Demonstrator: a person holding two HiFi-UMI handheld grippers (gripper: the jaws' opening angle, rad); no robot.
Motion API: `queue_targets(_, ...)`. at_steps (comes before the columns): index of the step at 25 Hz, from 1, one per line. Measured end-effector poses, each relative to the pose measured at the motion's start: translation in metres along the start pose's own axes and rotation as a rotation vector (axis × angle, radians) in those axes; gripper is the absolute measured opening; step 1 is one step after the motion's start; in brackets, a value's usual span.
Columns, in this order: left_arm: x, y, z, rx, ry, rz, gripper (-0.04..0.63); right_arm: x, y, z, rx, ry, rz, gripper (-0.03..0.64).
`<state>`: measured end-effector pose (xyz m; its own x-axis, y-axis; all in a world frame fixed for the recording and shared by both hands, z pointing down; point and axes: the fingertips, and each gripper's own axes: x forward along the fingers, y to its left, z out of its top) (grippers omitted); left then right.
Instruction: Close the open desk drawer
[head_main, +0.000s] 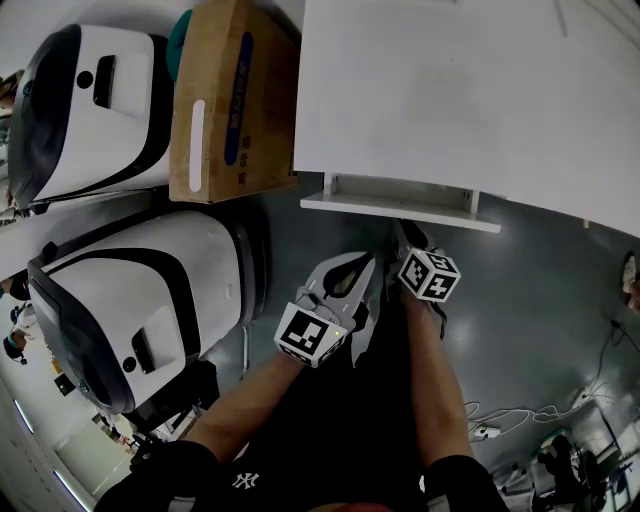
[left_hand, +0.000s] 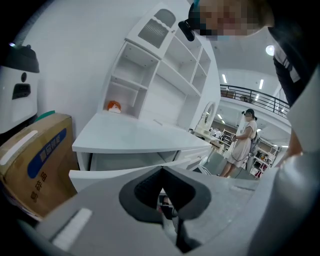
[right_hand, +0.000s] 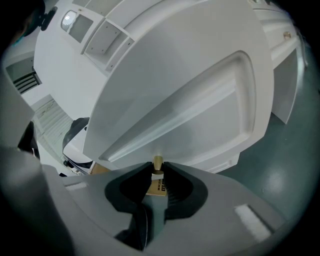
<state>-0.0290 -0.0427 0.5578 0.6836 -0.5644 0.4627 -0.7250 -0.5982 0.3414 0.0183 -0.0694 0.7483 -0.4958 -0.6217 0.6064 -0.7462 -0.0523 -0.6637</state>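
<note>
The white desk (head_main: 460, 90) fills the top of the head view, and its drawer (head_main: 400, 205) stands pulled out a short way from the front edge. Both grippers hang low in front of the drawer, apart from it. My left gripper (head_main: 362, 268) is shut and empty; in its own view the drawer front (left_hand: 115, 173) lies just beyond the closed tips (left_hand: 161, 170). My right gripper (head_main: 405, 240) is also shut with nothing held, and it looks up at the drawer's underside (right_hand: 200, 115).
A brown cardboard box (head_main: 225, 100) stands left of the desk. Two white machines (head_main: 130, 290) (head_main: 90, 110) sit further left. Shelves (left_hand: 160, 65) rise behind the desk top. A person (left_hand: 242, 142) stands far back. Cables (head_main: 500, 420) lie on the grey floor at right.
</note>
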Motion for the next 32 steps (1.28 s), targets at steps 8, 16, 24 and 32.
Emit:
queue_targets(8, 0.011, 0.009, 0.006, -0.01, -0.008, 0.016, 0.0, 0.014, -0.001, 0.017, 0.013, 0.0, -0.002, 0.092)
queue_targets(16, 0.017, 0.018, 0.016, -0.016, 0.0, 0.031, 0.0, 0.027, -0.002, 0.039, 0.011, 0.003, 0.004, 0.092)
queue_targets(24, 0.021, 0.023, 0.016, -0.019, -0.003, 0.034, 0.0, 0.037, -0.001, 0.05, 0.01, 0.01, 0.012, 0.092)
queue_targets(32, 0.022, 0.023, 0.022, -0.021, 0.0, 0.044, 0.0, 0.042, 0.0, 0.059, 0.001, 0.016, 0.01, 0.092)
